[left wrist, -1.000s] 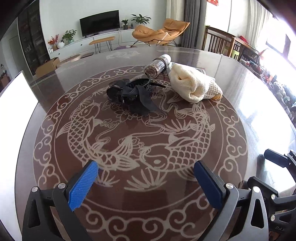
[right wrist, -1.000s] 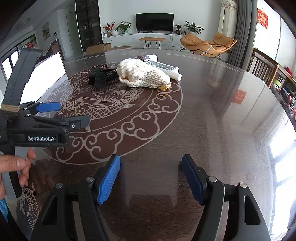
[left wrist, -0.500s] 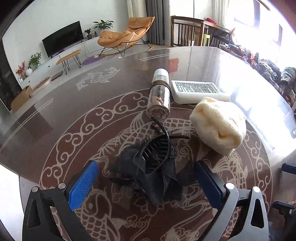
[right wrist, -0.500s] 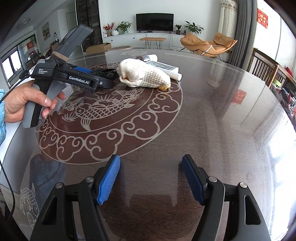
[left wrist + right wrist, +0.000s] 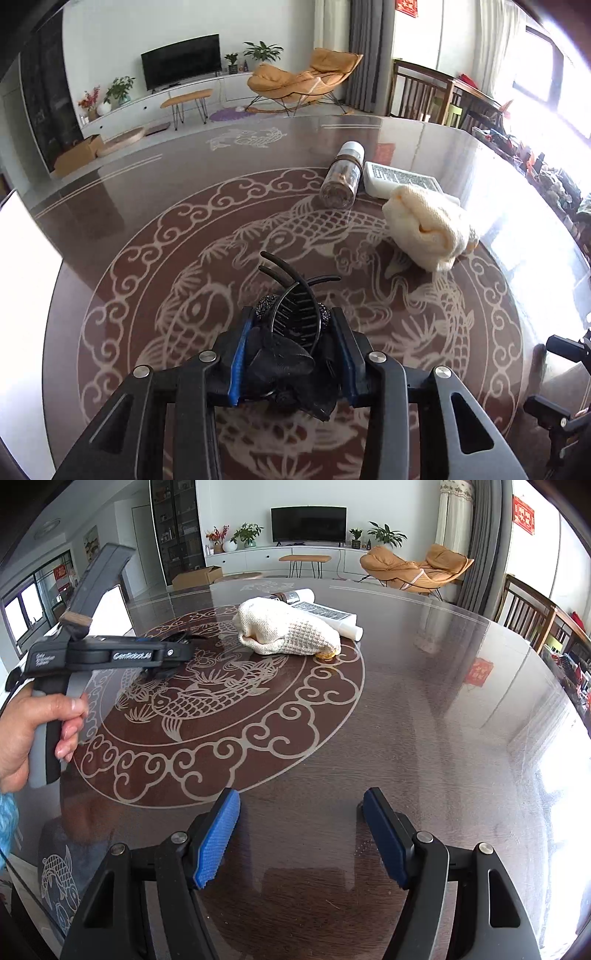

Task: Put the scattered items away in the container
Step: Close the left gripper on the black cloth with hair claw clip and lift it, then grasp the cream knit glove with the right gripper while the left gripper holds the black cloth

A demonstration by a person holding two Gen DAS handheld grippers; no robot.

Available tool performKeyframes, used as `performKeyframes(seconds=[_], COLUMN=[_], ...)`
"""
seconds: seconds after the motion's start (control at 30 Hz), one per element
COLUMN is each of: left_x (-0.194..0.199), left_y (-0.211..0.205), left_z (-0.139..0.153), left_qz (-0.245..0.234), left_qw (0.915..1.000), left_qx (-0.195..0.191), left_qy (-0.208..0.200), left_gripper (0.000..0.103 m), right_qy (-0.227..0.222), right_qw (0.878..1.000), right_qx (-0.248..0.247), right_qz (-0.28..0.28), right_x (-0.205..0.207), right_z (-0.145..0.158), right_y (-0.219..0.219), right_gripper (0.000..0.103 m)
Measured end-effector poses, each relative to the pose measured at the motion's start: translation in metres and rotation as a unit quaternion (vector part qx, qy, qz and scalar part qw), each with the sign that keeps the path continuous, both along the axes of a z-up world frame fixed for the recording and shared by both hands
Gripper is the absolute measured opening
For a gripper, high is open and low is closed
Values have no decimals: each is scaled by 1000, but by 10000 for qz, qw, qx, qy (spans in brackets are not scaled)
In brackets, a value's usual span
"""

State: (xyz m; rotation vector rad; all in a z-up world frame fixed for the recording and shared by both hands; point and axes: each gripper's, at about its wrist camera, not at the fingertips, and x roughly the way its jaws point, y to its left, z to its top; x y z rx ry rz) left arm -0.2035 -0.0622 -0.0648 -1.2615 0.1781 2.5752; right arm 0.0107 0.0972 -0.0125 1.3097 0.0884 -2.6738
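At nine o'clock in my left wrist view a white container (image 5: 26, 266) shows only as a blown-out white wall; I cannot tell what is in it. Beyond, at one o'clock on the table (image 5: 155, 206), a small jar (image 5: 341, 175) lies on its side, brownish contents inside, white cap pointing away. Just beside it a white tube (image 5: 402, 181) lies flat, touching the cream knitted glove (image 5: 428, 230).

My left gripper (image 5: 291, 354) is closed down on the black hair clip (image 5: 291, 332), blue pads pressing its fabric bow from both sides, teeth arching forward at twelve.

From the right wrist view, my left hand (image 5: 26, 731) grips the handle at nine o'clock, tool held level over the table. My right gripper (image 5: 301, 834) sits wide apart, holding nothing, low over bare wood.
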Motion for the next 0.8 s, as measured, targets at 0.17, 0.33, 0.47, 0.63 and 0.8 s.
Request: performKeyframes(seconds=[0.17, 0.33, 0.47, 0.63, 0.8], left_x=[79, 100, 101, 94, 94], left_y=[-25, -30, -29, -28, -28], left_z=[-4, -7, -7, -3, -4], left_qz=[255, 384, 391, 394, 394], left_qw=[9997, 9992, 9992, 9992, 9992], left_qx=[-22, 1, -7, 8, 14], left_qy=[36, 80, 80, 72, 71], left_gripper=[40, 40, 41, 41, 41], right_qy=[-119, 577, 157, -249, -785], right_qw=[9961, 9886, 9608, 9790, 9841], right_qx=[-807, 175, 1238, 826, -511], right_qz=[346, 1377, 2474, 1846, 1510], right_x=[-31, -114, -159, -165, -84], right_z=[10, 50, 27, 26, 39], right_y=[7, -34, -79, -68, -33], right_gripper=[72, 72, 71, 47, 47])
